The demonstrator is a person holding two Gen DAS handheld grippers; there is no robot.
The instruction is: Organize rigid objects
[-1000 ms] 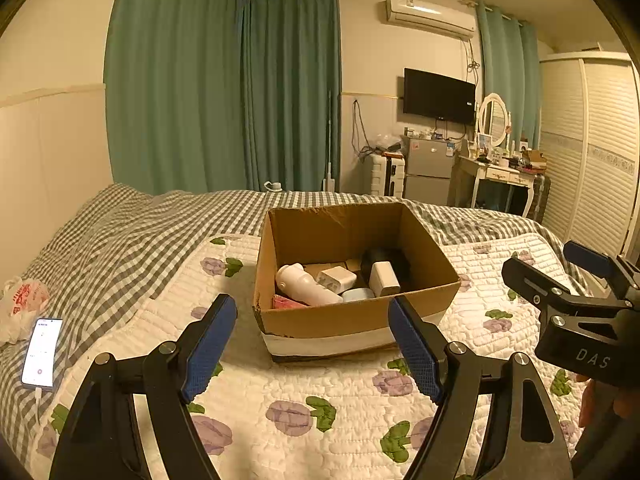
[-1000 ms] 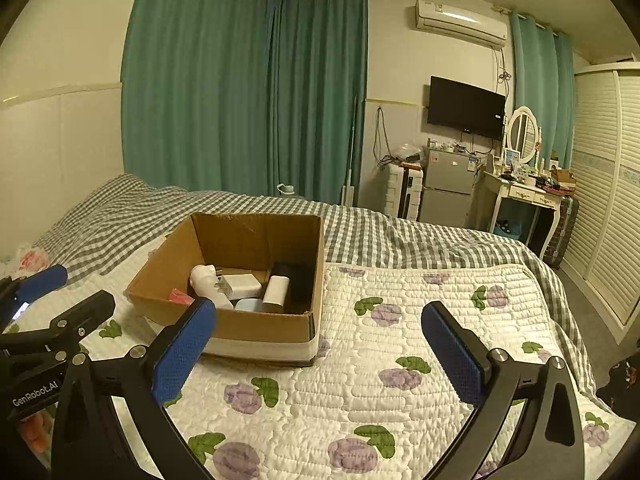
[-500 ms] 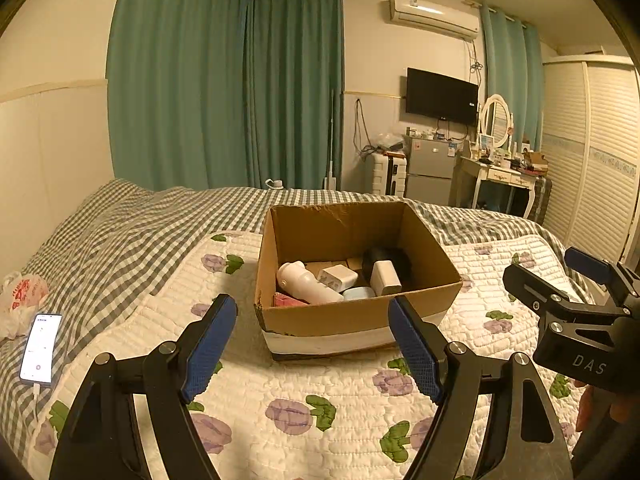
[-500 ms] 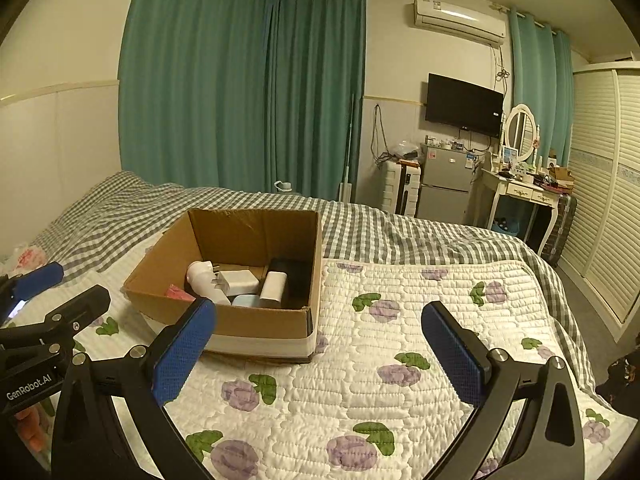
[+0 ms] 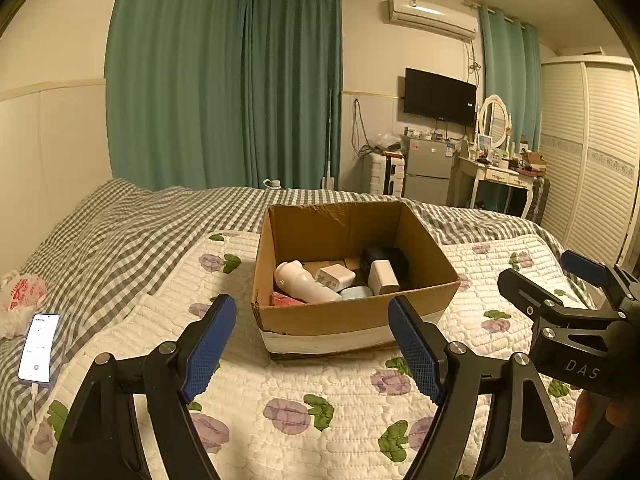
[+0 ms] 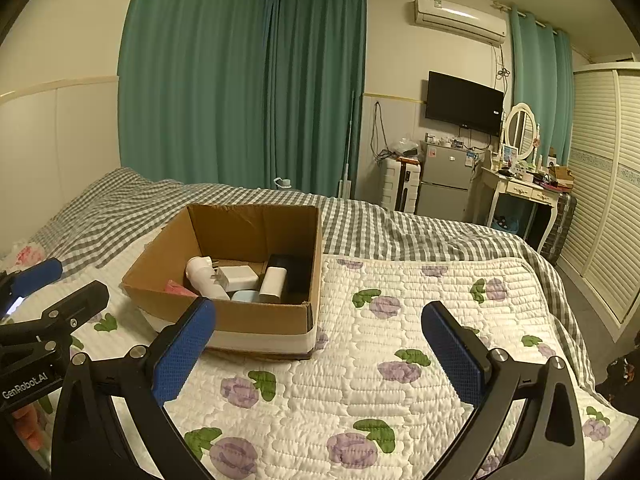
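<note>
Bedroom setting. A white quilt (image 5: pixel 320 396) printed with purple flowers and green leaves lies over a grey-and-white checked blanket (image 5: pixel 132 228) on the bed. A smartphone (image 5: pixel 39 347) with a lit screen rests on the blanket at left, just beside a crumpled red-and-white plastic bag (image 5: pixel 22 292). Teal curtains (image 6: pixel 248 88) cover the far wall. An air conditioner (image 6: pixel 460 20) is mounted above a dark television (image 6: pixel 464 103); below stand a small grey refrigerator (image 6: pixel 446 182) and a white dressing table with an oval mirror (image 6: pixel 520 126). A louvred wardrobe (image 6: pixel 608 200) fills the right side.
</note>
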